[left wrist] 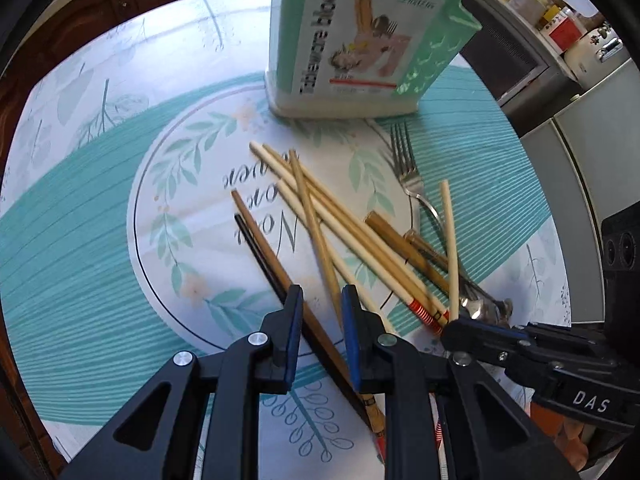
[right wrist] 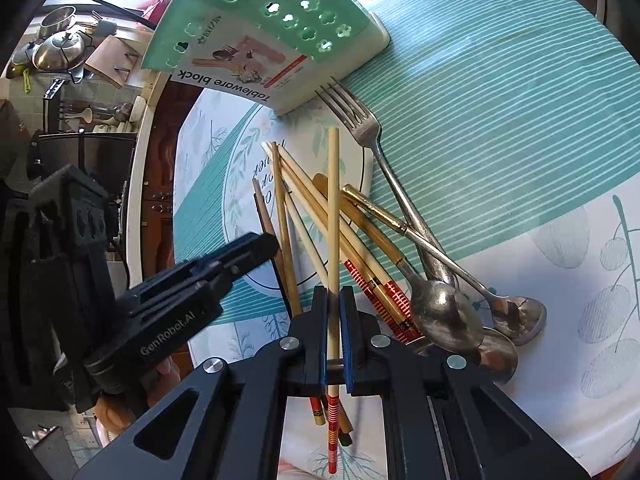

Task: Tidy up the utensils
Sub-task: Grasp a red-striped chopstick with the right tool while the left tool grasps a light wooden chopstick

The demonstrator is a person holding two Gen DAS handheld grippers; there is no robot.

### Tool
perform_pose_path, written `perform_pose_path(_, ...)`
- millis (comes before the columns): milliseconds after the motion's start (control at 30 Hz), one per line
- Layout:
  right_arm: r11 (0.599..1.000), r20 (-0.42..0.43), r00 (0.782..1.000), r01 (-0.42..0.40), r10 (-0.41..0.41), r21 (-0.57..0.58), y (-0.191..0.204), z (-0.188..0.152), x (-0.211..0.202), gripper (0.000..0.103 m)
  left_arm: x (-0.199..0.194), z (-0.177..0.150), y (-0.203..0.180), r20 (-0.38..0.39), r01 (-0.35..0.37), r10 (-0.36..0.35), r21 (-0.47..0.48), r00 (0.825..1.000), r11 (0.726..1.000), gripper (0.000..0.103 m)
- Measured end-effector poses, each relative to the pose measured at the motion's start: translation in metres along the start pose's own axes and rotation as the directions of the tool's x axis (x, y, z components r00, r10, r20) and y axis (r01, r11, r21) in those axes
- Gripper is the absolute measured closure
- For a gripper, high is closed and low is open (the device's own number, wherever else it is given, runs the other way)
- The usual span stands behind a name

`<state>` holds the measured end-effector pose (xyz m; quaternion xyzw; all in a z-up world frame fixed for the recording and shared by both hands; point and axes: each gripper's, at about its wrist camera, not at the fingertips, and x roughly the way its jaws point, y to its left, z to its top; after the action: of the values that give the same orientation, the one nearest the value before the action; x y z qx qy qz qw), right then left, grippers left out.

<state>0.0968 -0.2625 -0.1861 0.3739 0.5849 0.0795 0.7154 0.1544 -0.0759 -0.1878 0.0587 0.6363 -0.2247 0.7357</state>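
A loose pile of pale and brown chopsticks lies on the teal-patterned tablecloth beside a fork and several spoons. Behind them stands a green tableware holder with a label. My right gripper is shut on one pale chopstick with a red striped end, lifted at an angle over the pile. The left gripper hovers over a dark brown chopstick. Its jaws stand a little apart and press on nothing. The right gripper sits just to its right.
The round table's edge curves past on the left, with dark wooden cabinets beyond it. Pots and lids hang on a kitchen rack farther back. Bottles stand on a shelf above grey appliances at the right.
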Motion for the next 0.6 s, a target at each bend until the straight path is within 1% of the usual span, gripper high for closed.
perform_pose_path(67,1.0,-0.002,1.0,-0.009,0.009,0.001,-0.002,0.0,0.001,0.097,0.003,-0.005,0.001,-0.003,0.006,-0.006,-0.009,1.0,1.0,0.086)
perform_pose_path(100,1.0,-0.005,1.0,-0.011,0.011,0.0,-0.008,-0.001,-0.003,0.097,0.004,-0.005,-0.001,-0.005,-0.002,0.002,-0.006,1.0,1.0,0.086)
perform_pose_path(300,1.0,-0.012,1.0,-0.021,0.021,0.011,-0.011,-0.004,-0.002,0.097,0.008,0.003,-0.011,-0.037,-0.024,0.025,0.009,0.999,1.0,0.086)
perform_pose_path(367,1.0,-0.01,1.0,-0.027,0.027,0.012,-0.012,-0.004,-0.003,0.097,0.013,0.008,-0.015,-0.063,-0.036,0.036,0.011,0.997,0.999,0.086)
perform_pose_path(400,0.999,-0.009,1.0,-0.029,0.029,0.014,-0.013,-0.004,-0.003,0.097,0.019,0.01,-0.018,-0.089,-0.035,0.036,0.003,0.995,0.999,0.086)
perform_pose_path(433,0.999,-0.01,0.999,-0.031,0.031,0.018,-0.014,-0.005,-0.004,0.097,0.02,0.011,-0.019,-0.095,-0.04,0.04,-0.004,0.995,0.999,0.087)
perform_pose_path(467,0.999,-0.012,0.999,-0.032,0.033,0.021,-0.015,-0.005,-0.004,0.097,0.02,0.011,-0.018,-0.109,-0.053,0.053,0.005,0.993,0.999,0.093)
perform_pose_path(500,0.999,-0.013,0.999,-0.033,0.033,0.024,-0.016,-0.005,-0.004,0.097,0.021,0.012,-0.018,-0.114,-0.06,0.06,0.005,0.992,0.998,0.095)
perform_pose_path(600,0.999,-0.012,0.999,-0.036,0.037,0.029,-0.017,-0.005,-0.004,0.097,0.022,0.014,-0.016,-0.129,-0.04,0.036,-0.027,0.991,0.999,0.097)
